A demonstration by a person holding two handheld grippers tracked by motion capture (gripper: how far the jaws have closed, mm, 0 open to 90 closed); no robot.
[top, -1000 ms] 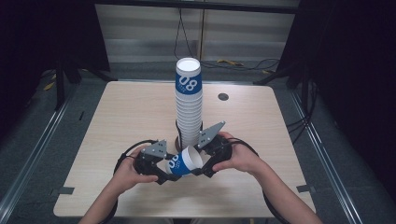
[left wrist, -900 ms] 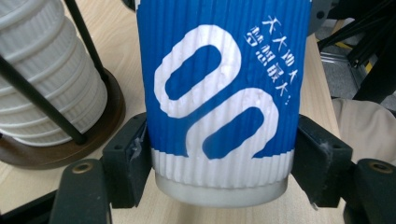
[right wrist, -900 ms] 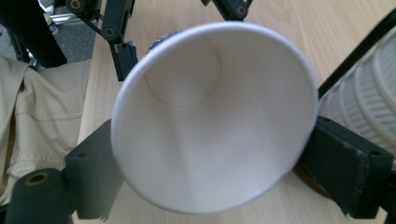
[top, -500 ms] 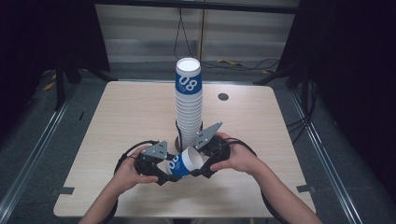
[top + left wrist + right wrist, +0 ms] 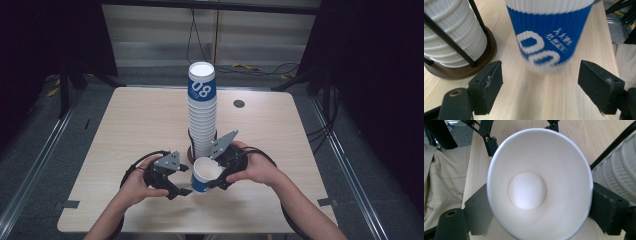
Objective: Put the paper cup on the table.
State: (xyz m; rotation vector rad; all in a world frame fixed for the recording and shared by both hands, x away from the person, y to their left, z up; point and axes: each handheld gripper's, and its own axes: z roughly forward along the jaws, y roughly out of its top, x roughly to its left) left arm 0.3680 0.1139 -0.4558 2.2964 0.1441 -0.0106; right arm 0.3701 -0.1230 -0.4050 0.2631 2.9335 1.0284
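At lower centre of the high view, the right gripper (image 5: 212, 176) clamps a blue and white paper cup (image 5: 205, 175), mouth up, over the wooden table (image 5: 135, 120). The left gripper (image 5: 183, 181), jaws spread wide and empty, sits just left of it. Behind rises a tall stack of cups (image 5: 202, 112) on a round stand (image 5: 461, 71).

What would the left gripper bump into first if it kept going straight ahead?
Most likely the blue and white cup. It sits straight ahead of the left gripper, between its open fingers, and the right gripper holds it. The gap between them is hard to judge.
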